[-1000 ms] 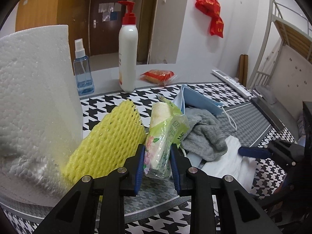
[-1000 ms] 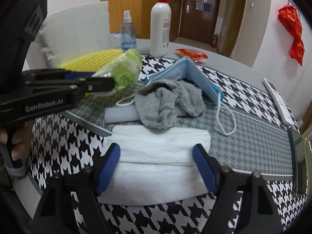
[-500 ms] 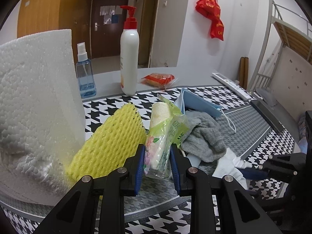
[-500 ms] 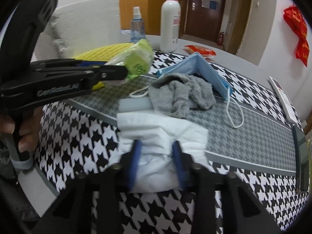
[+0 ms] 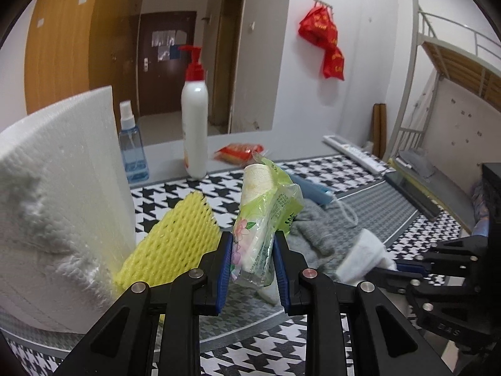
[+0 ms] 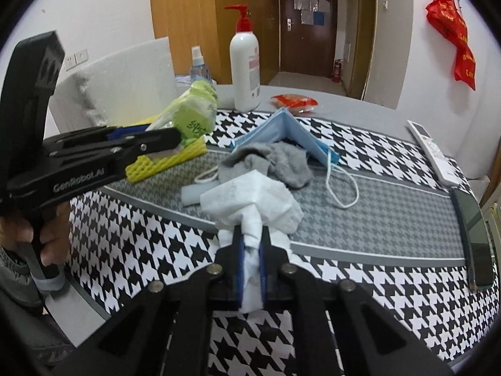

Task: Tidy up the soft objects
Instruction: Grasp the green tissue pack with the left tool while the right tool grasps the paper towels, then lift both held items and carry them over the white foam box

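My left gripper [image 5: 253, 244] is shut on a green tissue pack [image 5: 264, 219] and holds it above the table; the pack also shows in the right wrist view [image 6: 194, 112]. My right gripper [image 6: 252, 241] is shut on a white cloth [image 6: 250, 200], bunched and lifted off the mat. A grey sock [image 6: 275, 163] lies beside a blue face mask [image 6: 288, 134]. A yellow foam net [image 5: 175, 244] lies left of the tissue pack, next to a white foam sheet [image 5: 59, 194].
A white pump bottle [image 6: 245, 69], a blue spray bottle [image 5: 131, 150] and a red snack packet [image 6: 292, 100] stand at the back. A remote [image 6: 432, 150] and a phone [image 6: 476, 238] lie at the right. A houndstooth mat [image 6: 375, 213] covers the table.
My right gripper closed on the flat white cloth, bunched it and lifted it. My left gripper raised the tissue pack a little.
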